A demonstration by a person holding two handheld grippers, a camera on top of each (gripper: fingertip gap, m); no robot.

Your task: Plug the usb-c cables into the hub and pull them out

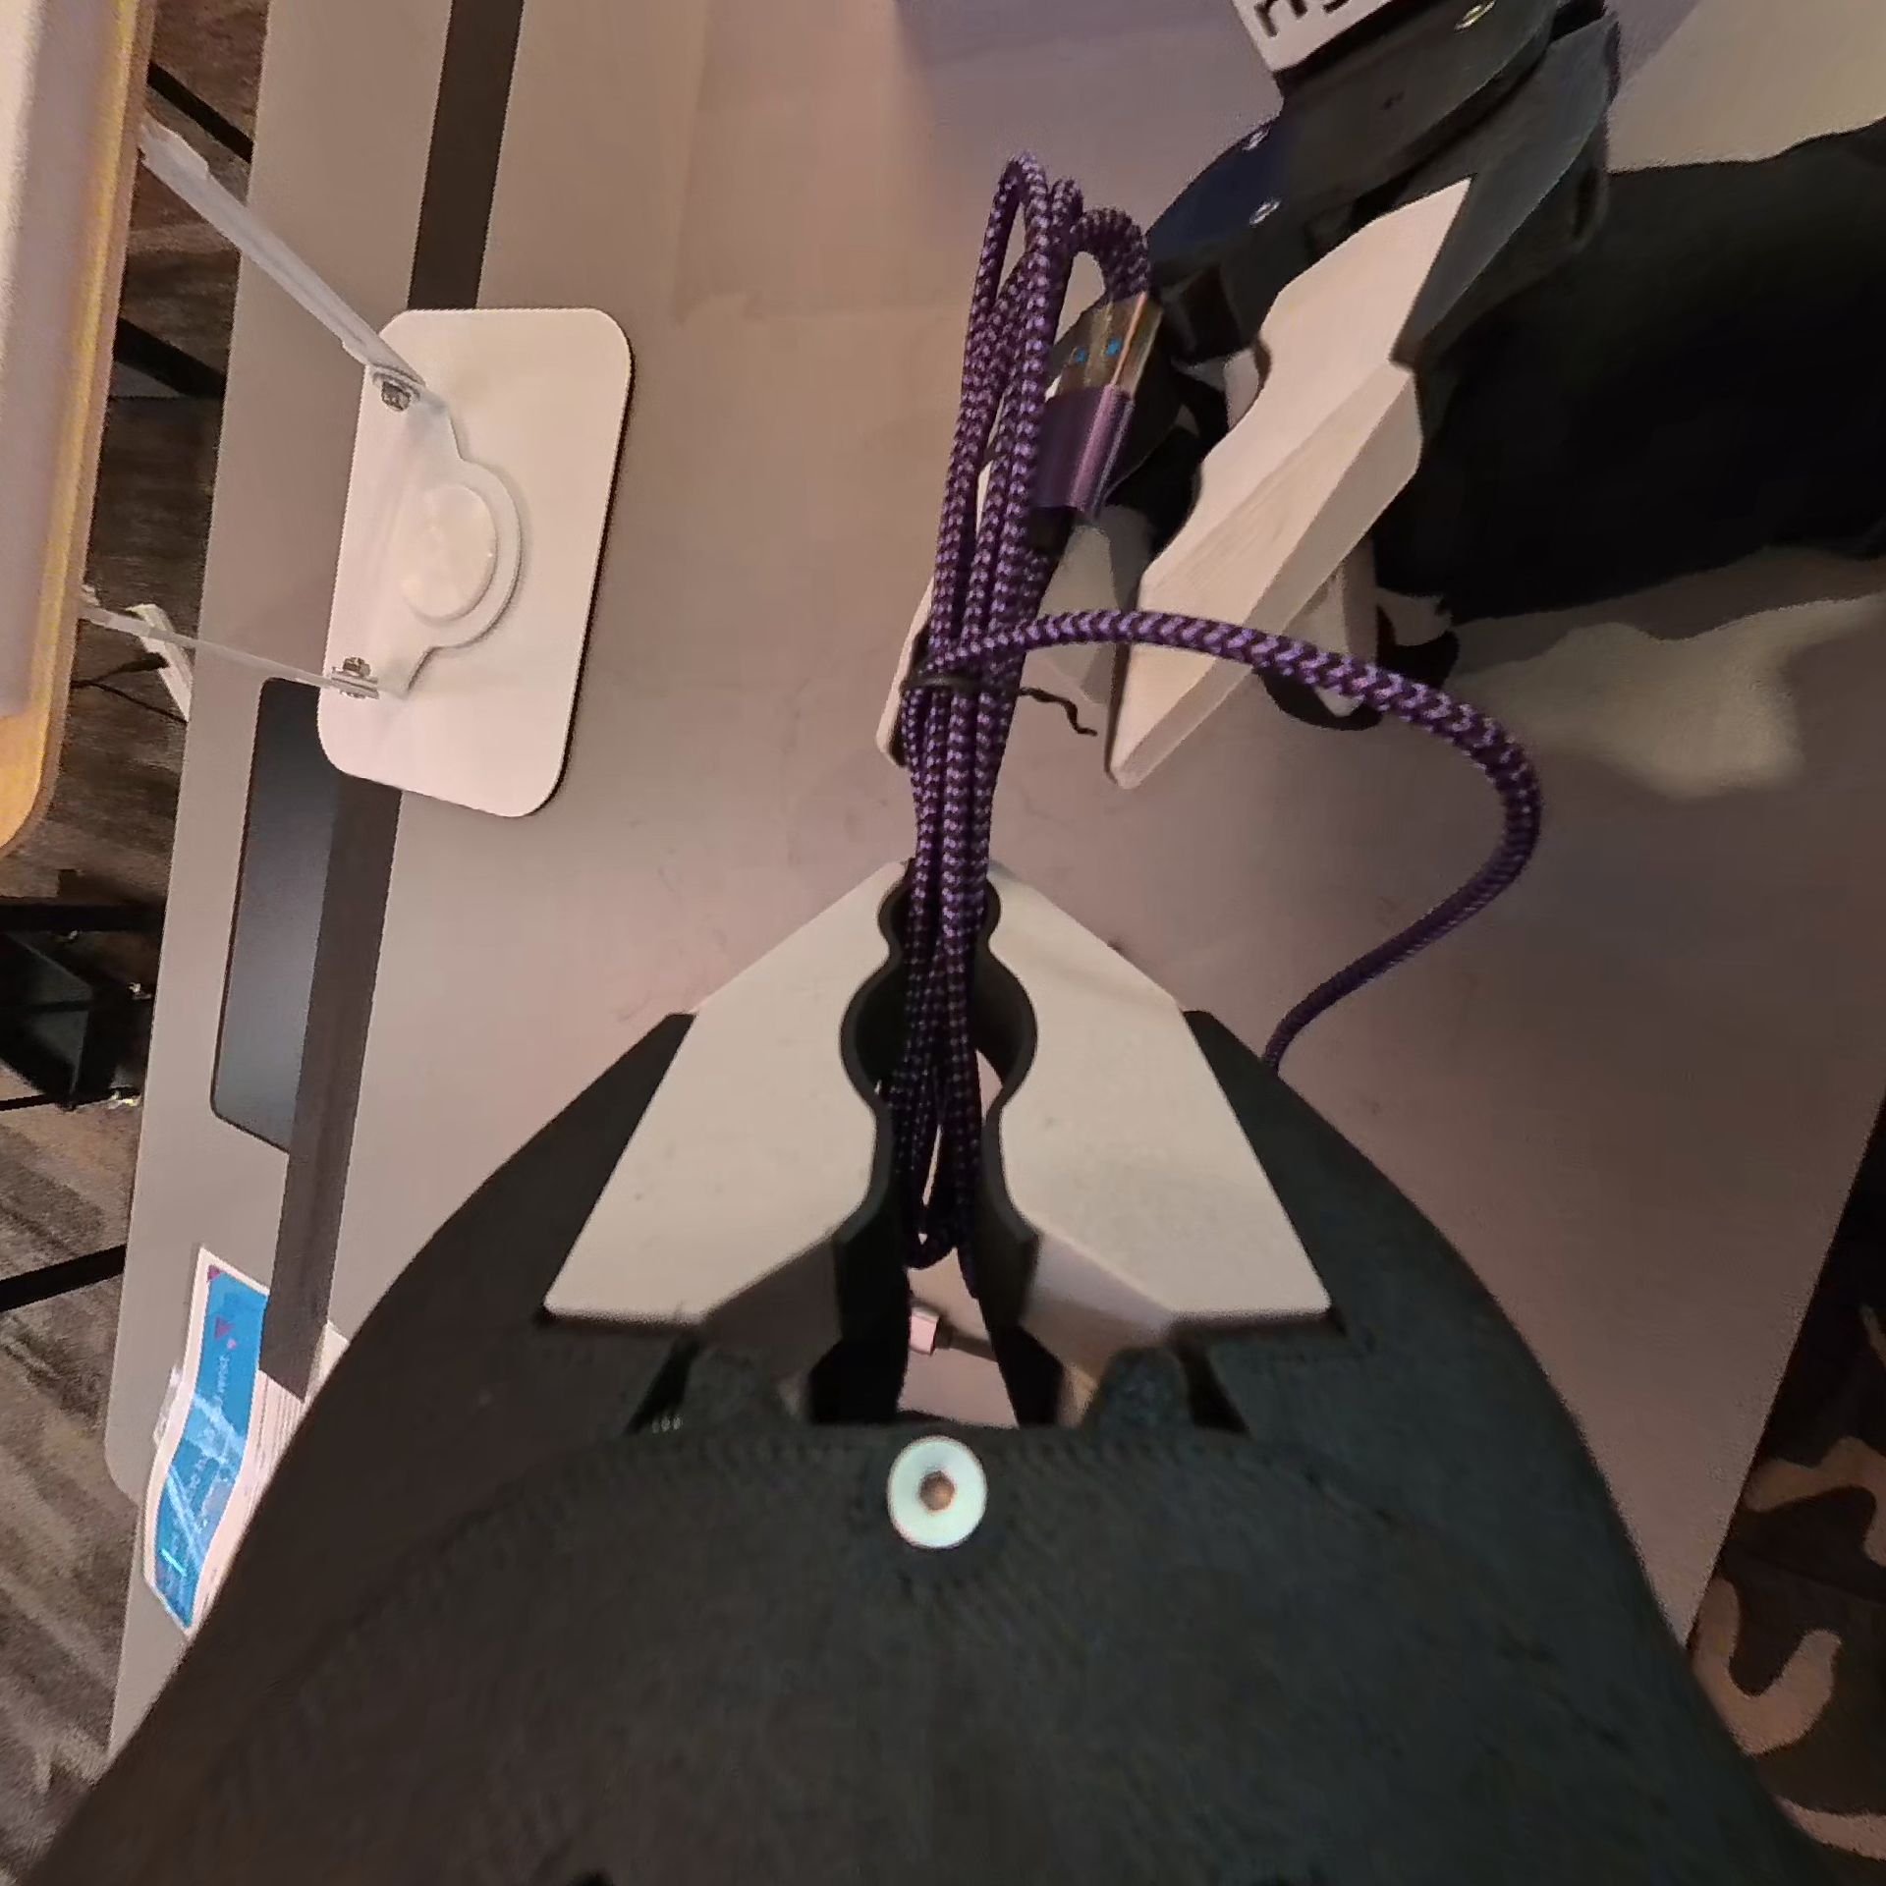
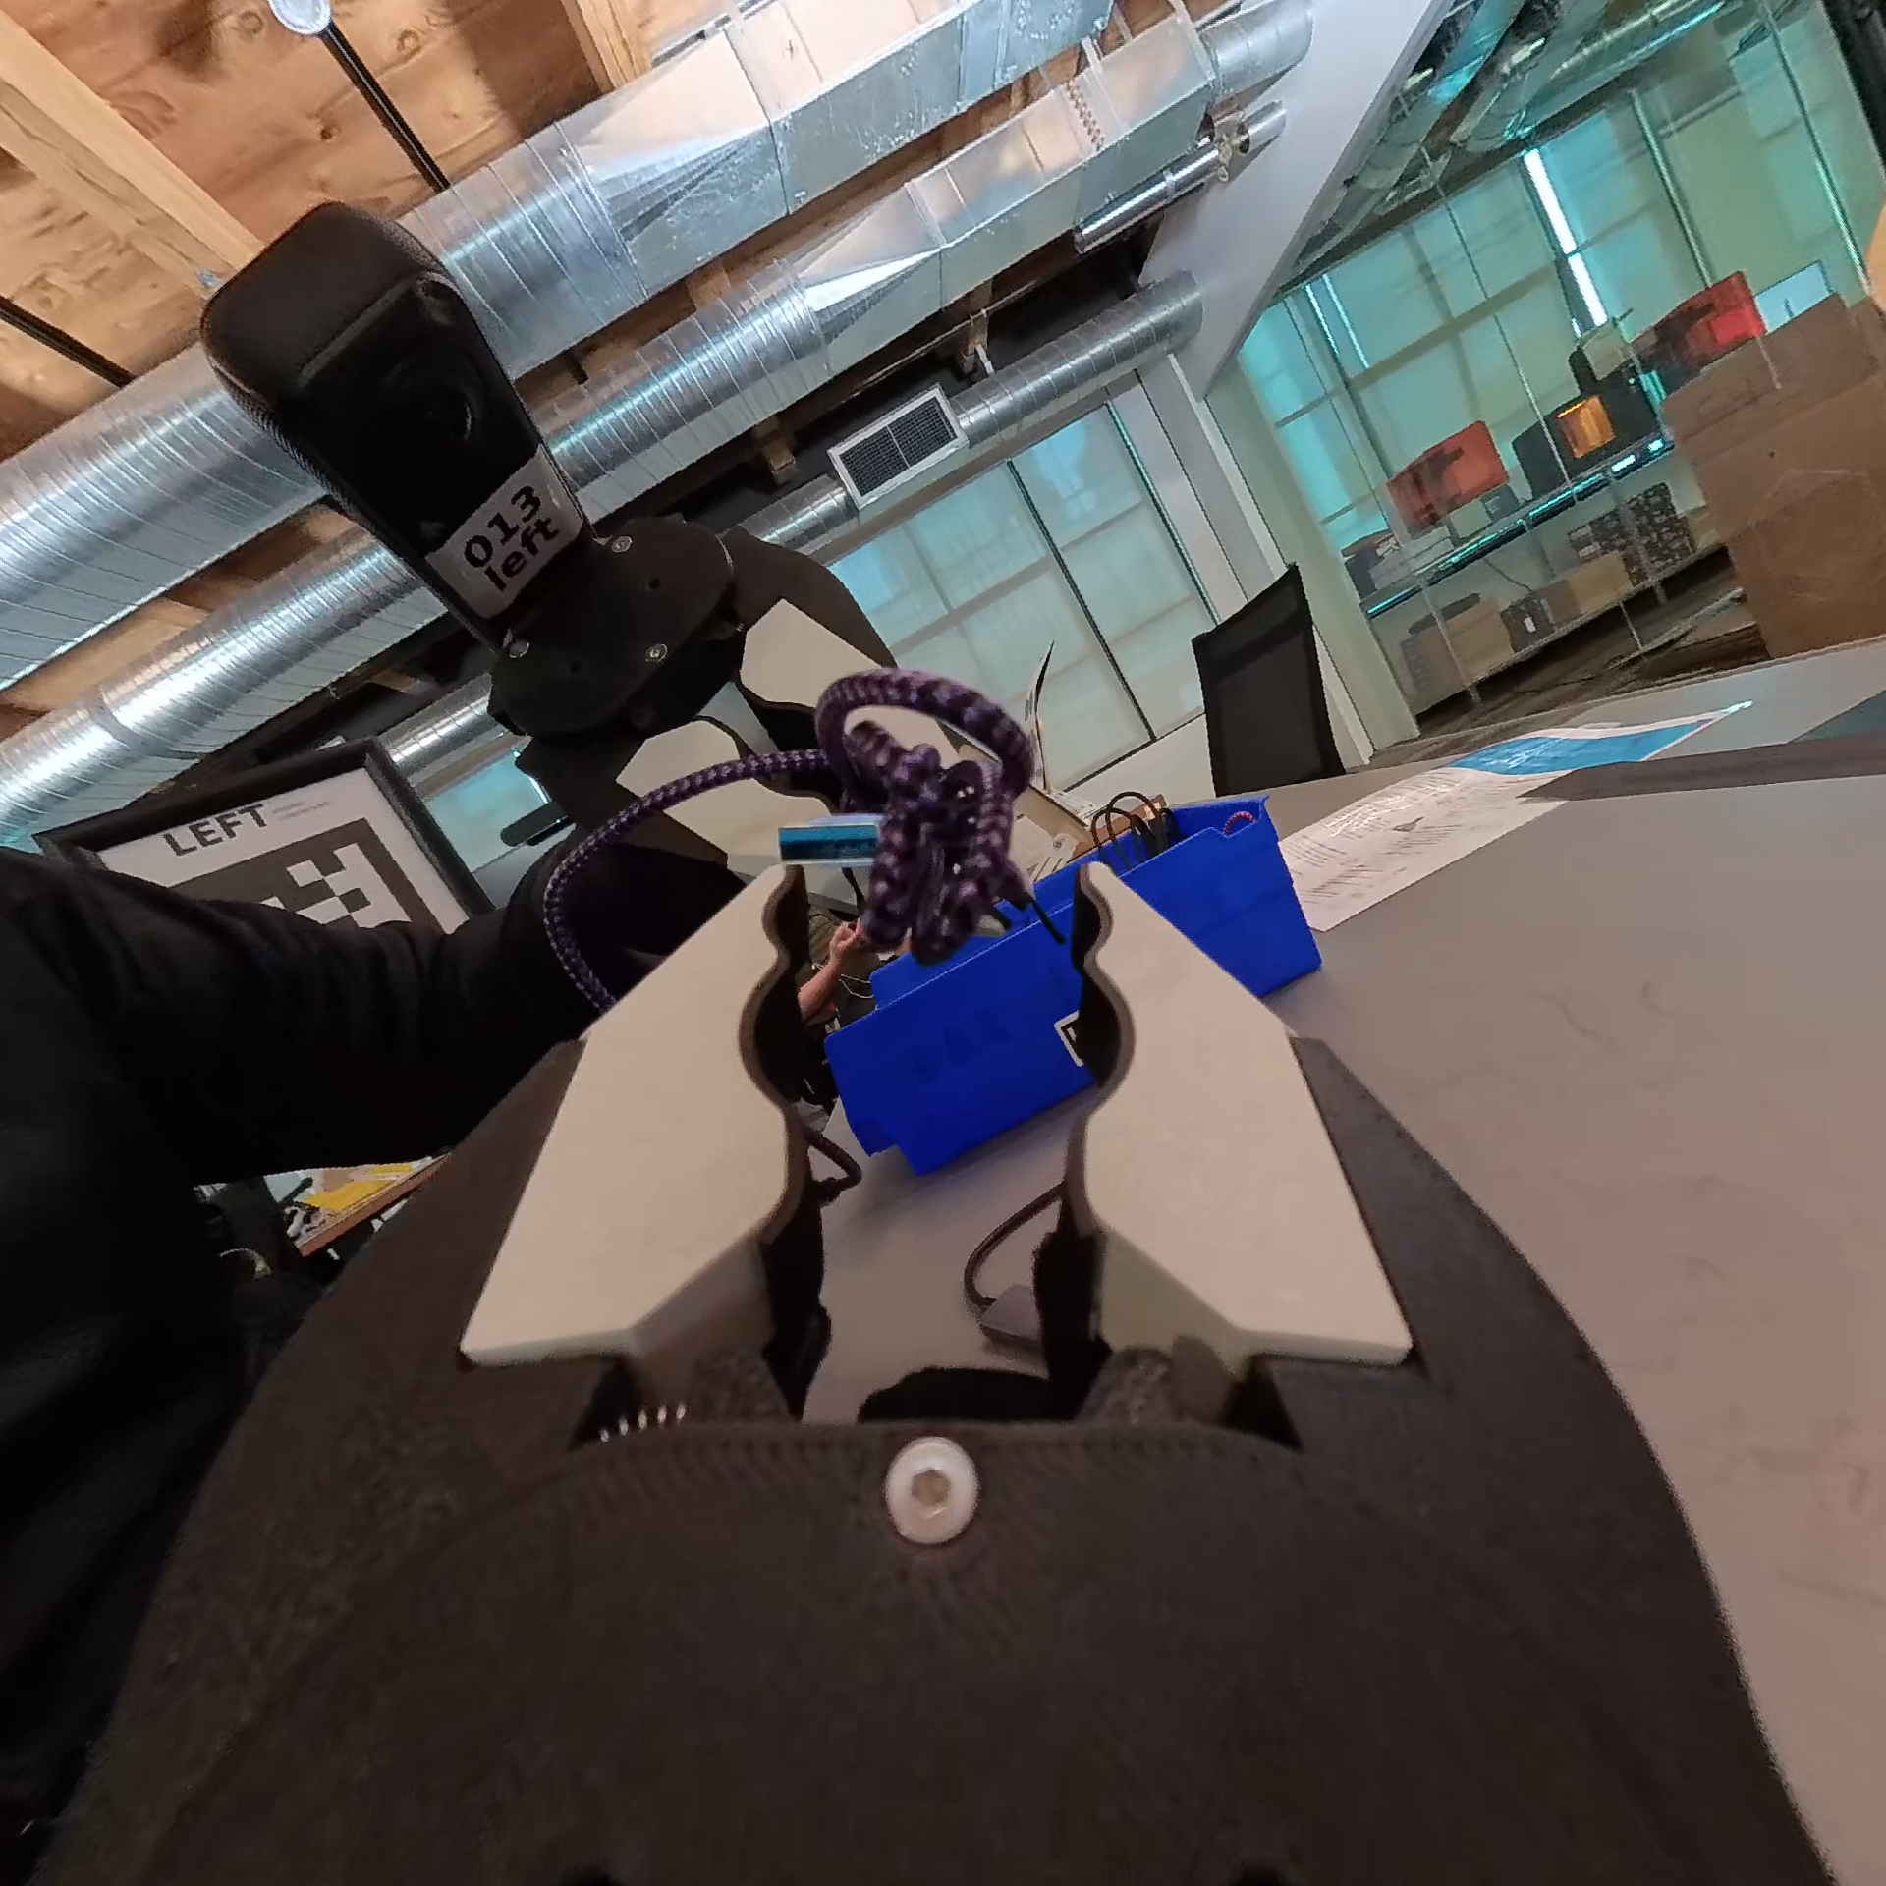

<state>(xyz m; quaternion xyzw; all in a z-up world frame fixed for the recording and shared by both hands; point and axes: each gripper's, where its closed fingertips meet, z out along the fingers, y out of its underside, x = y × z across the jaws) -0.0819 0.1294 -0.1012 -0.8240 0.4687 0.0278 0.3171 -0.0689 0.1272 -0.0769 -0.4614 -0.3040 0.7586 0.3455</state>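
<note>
A bundled purple braided cable (image 1: 944, 776), bound by a black tie, hangs above the grey table (image 1: 714, 255). My left gripper (image 1: 944, 888) is shut on the bundle's lower part. The cable's metal plug with a blue insert (image 1: 1107, 357) sticks out near the top. My right gripper (image 2: 934, 888) is open; in the left wrist view its pale fingers (image 1: 1276, 572) sit either side of the bundle's upper part. The bundle (image 2: 919, 837) sits just past its fingertips. A small grey flat device with a dark cord (image 2: 1010, 1317), possibly the hub, lies on the table below.
A blue bin (image 2: 1072, 1000) with wires stands on the table behind the bundle. Printed sheets (image 2: 1429, 806) lie farther right. A white plate with a clear bracket (image 1: 469, 572) sits by the table's left edge. A black sleeve (image 2: 204, 1021) fills the left side.
</note>
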